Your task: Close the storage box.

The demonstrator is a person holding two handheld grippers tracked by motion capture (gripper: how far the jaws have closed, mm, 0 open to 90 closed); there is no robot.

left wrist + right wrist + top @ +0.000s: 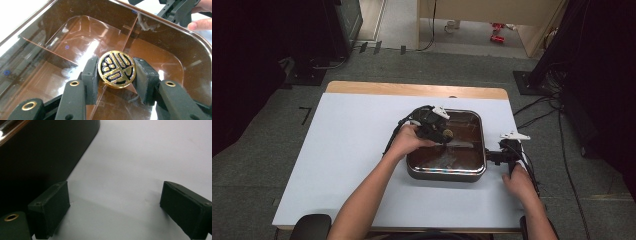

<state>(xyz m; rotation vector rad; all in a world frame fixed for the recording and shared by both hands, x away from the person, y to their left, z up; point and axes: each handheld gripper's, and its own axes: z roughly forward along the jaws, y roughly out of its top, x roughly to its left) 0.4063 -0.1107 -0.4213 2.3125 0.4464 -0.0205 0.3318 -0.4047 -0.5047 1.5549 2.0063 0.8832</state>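
So from the high view we've got a white table (342,150) with a light wooden strip along its far edge, and a square dark pan with a shiny metal rim and rounded corners (446,175) sitting a bit right of the middle. Our left gripper (443,134) is reaching in over the pan's left side, hand wrapped around the body, and there's a small round thing at its tip, too small from up here to say much more. Our right gripper (492,157) rests on the table just beside the pan's right wall, low and pointing toward it, with its white plate on top.

Left gripper view is where it gets clear: the two black padded jaws are clamped on a round gold-rimmed black disc with a gold pattern on its face (116,69), one pad on each side of its edge. The disc hangs above the pan's interior, which looks like clear brownish plastic with thin dividers (75,37) splitting it into compartments. It sits right over where two dividers meet, so we can't tell which compartment it belongs to. The other gripper (175,11) and a couple of fingers (200,24) show past the far rim.

Right gripper view: the jaws stand wide apart with nothing between them, just bare white table, and the pan's dark outer wall (37,157) fills the upper left.
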